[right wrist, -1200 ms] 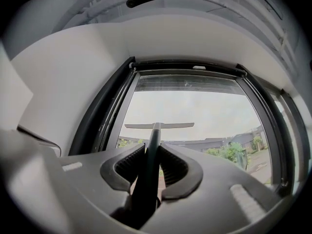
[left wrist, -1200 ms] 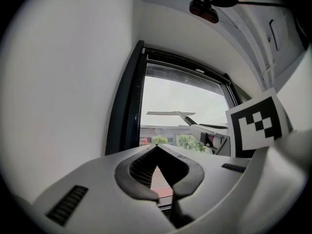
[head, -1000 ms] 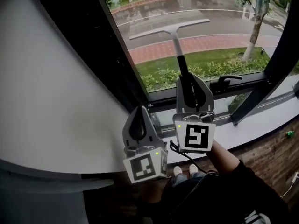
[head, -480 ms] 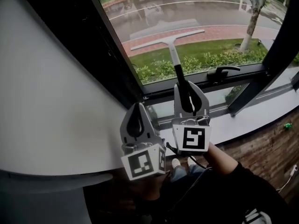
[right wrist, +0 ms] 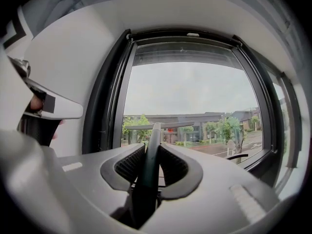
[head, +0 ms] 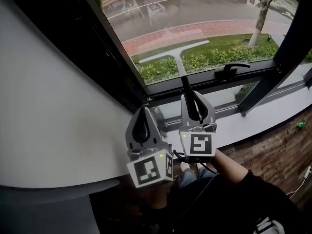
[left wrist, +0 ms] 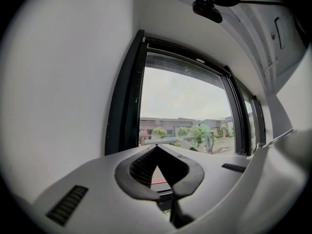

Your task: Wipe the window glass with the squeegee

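Right gripper [head: 194, 108] — jaws clamped on the dark handle of the squeegee [head: 171, 53] — points toward 12 o'clock, and we find the pale blade lying across the lower part of the window glass [head: 204, 9]. Left gripper [head: 143, 123], just beside it at 8 o'clock, has its jaws closed tip to tip on nothing. We note the window handle [head: 232, 70] at the blade's 4 o'clock.

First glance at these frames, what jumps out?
The squeegee stands out, its blade against the lower window glass at top centre and its dark handle clamped in the right gripper. Just left of it, the left gripper is shut and empty, near the white wall.
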A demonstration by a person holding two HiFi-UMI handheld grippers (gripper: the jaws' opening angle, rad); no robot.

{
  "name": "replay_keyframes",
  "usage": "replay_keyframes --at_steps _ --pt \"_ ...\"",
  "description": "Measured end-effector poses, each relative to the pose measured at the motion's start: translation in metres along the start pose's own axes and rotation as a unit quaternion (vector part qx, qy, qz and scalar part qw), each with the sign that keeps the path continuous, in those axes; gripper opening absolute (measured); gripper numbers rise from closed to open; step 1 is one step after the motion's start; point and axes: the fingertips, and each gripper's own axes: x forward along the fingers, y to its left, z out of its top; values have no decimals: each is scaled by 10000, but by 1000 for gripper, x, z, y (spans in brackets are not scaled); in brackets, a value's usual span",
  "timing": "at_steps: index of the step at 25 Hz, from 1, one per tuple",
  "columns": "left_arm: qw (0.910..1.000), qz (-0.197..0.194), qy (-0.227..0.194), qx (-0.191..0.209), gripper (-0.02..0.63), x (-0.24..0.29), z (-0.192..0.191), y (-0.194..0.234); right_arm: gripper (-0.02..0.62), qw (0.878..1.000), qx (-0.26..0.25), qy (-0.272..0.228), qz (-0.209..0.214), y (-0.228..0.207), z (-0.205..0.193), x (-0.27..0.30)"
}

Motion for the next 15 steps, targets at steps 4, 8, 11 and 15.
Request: replay_keyframes --at_steps 4,8,11,15 --pt "9999 -12 149 24 0 0 -12 0 95 9998 20 202 -11 0 -18 -2" --pt "9996 -27 285 56 0 0 -23 0 95 9992 14 402 7 2 -35 -3" --pt "9994 -46 344 51 0 2 -29 -2 97 9985 43 538 4 2 -46 -2" --pt "9989 -61 457 19 0 2 -38 -2 95 9974 60 725 0 3 -60 -3"
